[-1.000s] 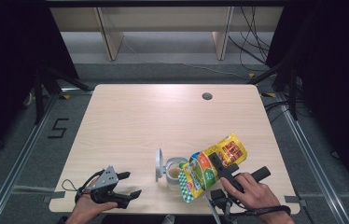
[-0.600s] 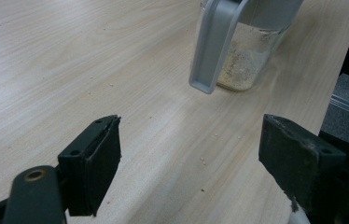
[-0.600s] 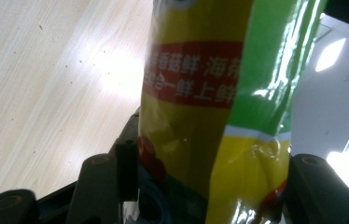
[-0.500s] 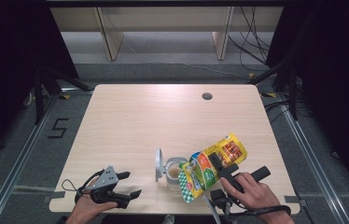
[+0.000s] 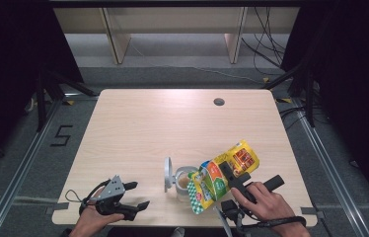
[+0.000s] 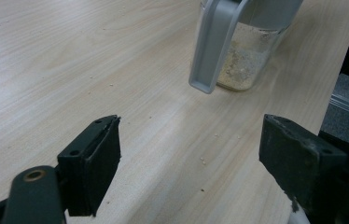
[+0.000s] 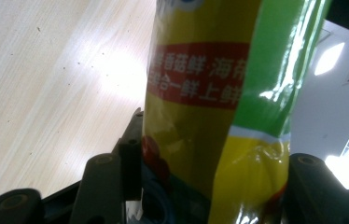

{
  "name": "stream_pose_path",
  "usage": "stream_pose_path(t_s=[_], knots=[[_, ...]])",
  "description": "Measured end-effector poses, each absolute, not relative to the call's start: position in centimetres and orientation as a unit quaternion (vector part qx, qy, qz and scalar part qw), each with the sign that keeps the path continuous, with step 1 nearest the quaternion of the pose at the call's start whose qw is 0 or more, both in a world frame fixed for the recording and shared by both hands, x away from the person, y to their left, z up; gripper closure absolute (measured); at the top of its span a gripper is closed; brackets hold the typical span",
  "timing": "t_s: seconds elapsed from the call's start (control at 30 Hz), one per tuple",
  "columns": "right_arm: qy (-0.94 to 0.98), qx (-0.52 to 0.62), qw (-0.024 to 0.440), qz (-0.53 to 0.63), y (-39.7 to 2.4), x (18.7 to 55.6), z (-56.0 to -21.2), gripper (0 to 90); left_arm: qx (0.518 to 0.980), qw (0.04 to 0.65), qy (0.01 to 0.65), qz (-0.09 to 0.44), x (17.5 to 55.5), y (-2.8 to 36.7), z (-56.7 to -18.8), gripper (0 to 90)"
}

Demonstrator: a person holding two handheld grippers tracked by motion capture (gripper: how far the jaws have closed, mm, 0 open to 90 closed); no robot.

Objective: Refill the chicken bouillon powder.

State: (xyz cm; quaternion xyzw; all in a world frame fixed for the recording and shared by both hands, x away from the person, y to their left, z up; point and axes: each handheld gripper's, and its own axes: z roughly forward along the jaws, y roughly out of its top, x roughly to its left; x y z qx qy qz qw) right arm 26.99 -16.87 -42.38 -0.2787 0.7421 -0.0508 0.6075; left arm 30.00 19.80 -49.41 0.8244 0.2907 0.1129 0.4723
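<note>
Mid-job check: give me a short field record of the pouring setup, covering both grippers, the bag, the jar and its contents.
right gripper: shut on the bag, jaws just closed a little further
bag: yellow and green pouch, tilted with its lower end over the jar
jar: clear, upright near the table's front edge, grey lid flipped open
jar contents: pale powder at the bottom
left gripper: open, holding nothing, facing the jar
table: light wood, a few scattered crumbs

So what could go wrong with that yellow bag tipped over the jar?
The yellow bag is tilted at the glass jar, so powder could miss its mouth; crumbs already dot the table. The jar stands near the table's edge, and the left hand-held gripper isn't steadying it, so a bump might knock it off.
</note>
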Motion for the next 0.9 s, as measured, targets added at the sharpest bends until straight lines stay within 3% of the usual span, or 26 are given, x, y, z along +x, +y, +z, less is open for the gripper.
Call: stream_pose_path(t_s=[0.9], knots=[[0.740, -0.281, 0.609, -0.048, -17.01, 26.96, -42.42, 53.3, 0.816, 0.480, 0.305, 0.107, 29.90, 19.60, -49.60, 20.2]])
